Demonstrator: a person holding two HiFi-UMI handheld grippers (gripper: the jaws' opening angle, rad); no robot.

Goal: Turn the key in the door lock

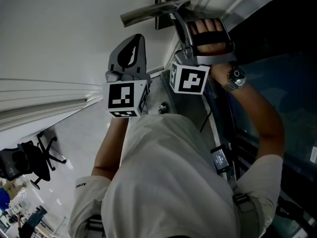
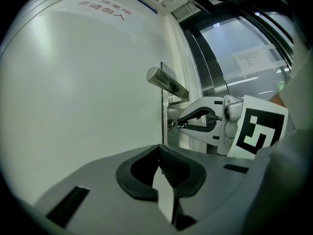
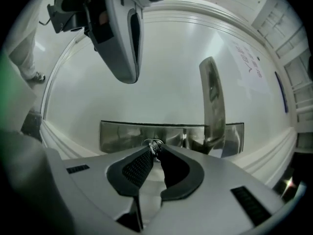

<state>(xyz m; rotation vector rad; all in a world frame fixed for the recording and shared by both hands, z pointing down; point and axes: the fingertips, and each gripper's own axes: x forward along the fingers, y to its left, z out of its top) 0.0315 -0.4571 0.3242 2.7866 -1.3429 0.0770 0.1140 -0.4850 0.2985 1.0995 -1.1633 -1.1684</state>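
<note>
A small key [image 3: 154, 146] sticks out of the lock in the steel plate [image 3: 122, 136] on the white door [image 2: 83, 87]. My right gripper [image 3: 154, 151] points level at the plate, its jaws shut on the key. From the side, the right gripper [image 2: 179, 123] holds the key [image 2: 174, 125] just below the lever handle [image 2: 167, 82]. My left gripper [image 2: 159, 153] is shut with nothing between its pads and hangs free in front of the door, left of the lock. In the head view the left gripper [image 1: 138, 36] is beside the right gripper [image 1: 175, 15].
The lever handle [image 3: 212, 102] juts out right beside the key. A metal frame with a glass panel [image 2: 220, 67] stands to the door's right. A sign with red print [image 2: 103, 11] is high on the door. An office chair [image 1: 29, 165] stands behind on the floor.
</note>
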